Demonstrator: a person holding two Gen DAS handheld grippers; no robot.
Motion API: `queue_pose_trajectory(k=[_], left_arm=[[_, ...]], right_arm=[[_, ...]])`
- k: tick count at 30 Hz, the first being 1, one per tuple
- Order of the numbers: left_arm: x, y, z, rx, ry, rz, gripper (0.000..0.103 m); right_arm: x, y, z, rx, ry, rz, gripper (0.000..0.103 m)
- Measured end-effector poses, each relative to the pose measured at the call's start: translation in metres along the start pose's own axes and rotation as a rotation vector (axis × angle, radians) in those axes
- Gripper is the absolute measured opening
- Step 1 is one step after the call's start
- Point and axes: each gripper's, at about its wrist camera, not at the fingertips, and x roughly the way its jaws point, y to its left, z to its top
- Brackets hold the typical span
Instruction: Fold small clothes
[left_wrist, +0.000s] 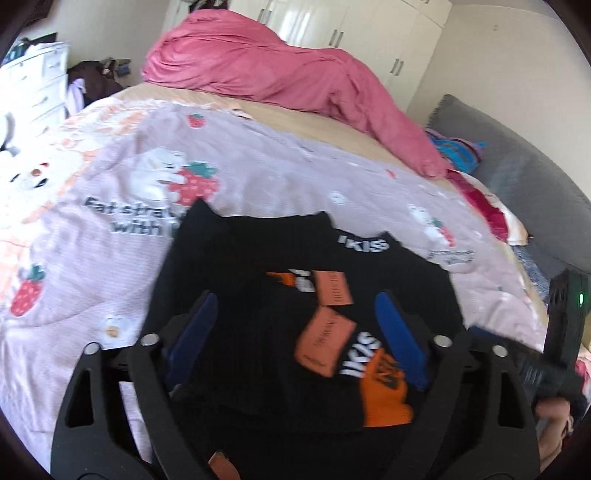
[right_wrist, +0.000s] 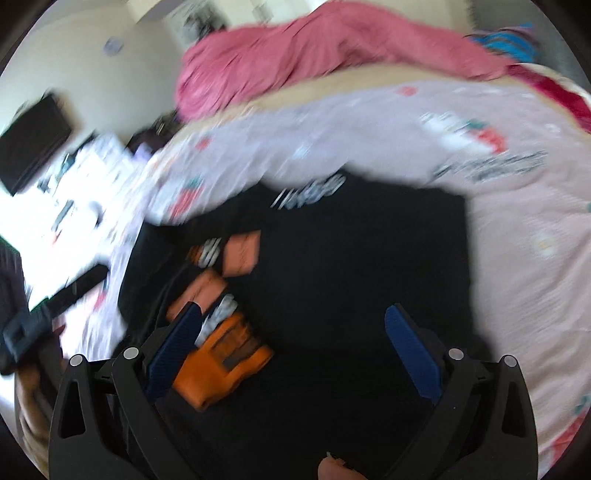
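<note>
A small black garment (left_wrist: 236, 295) with orange patches and white "KIS" lettering lies on the pink strawberry-print bedspread (left_wrist: 92, 258). My left gripper (left_wrist: 295, 302) is open above its near part, blue pads on either side of the orange patches, holding nothing. The right wrist view is blurred by motion. There the same garment (right_wrist: 351, 258) fills the middle and my right gripper (right_wrist: 295, 314) is open above it, empty. The right gripper's body also shows at the right edge of the left wrist view (left_wrist: 561, 325).
A crumpled pink duvet (left_wrist: 280, 66) lies at the far side of the bed. A grey cushion (left_wrist: 524, 184) and bright cloths (left_wrist: 458, 151) sit at the right. White drawers (left_wrist: 33, 85) stand at the left, a white wardrobe (left_wrist: 351, 29) behind.
</note>
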Motion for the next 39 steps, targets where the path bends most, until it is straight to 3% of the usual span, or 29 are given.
queue_pose_trajectory(k=[3,7,9,10,12,15,22,28,33,39], left_arm=[[-0.002,0.012,0.000,-0.022,-0.004,0.020,0.094],[-0.007,0.021,-0.004,-0.040,0.000,0.023,0.094],[-0.009,0.023,-0.005,-0.047,-0.002,0.020,0.094],[-0.010,0.025,-0.006,-0.055,-0.003,0.018,0.094],[-0.012,0.028,-0.008,-0.067,-0.003,0.011,0.094],[-0.015,0.033,-0.013,-0.085,-0.001,0.007,0.094],[-0.021,0.044,-0.017,-0.098,0.007,0.027,0.094],[-0.024,0.046,-0.017,-0.094,0.006,0.034,0.094],[-0.023,0.046,-0.016,-0.091,0.010,0.037,0.094],[-0.019,0.043,-0.014,-0.091,0.005,0.036,0.094]], right_arm=[[0.022,0.020,-0.018,-0.054,0.091,0.034,0.098],[0.041,0.027,-0.031,-0.043,0.152,0.049,0.096],[0.049,0.030,-0.035,-0.024,0.157,0.061,0.075],[0.050,0.032,-0.035,-0.026,0.145,0.066,0.071],[0.052,0.037,-0.033,-0.038,0.126,0.097,0.034],[0.044,0.047,-0.032,-0.099,0.072,0.099,0.017],[0.008,0.060,-0.013,-0.175,-0.086,0.132,0.014],[-0.022,0.065,0.027,-0.256,-0.188,0.111,0.011],[-0.044,0.043,0.055,-0.288,-0.289,0.028,0.011],[-0.041,-0.002,0.061,-0.190,-0.303,-0.022,0.011]])
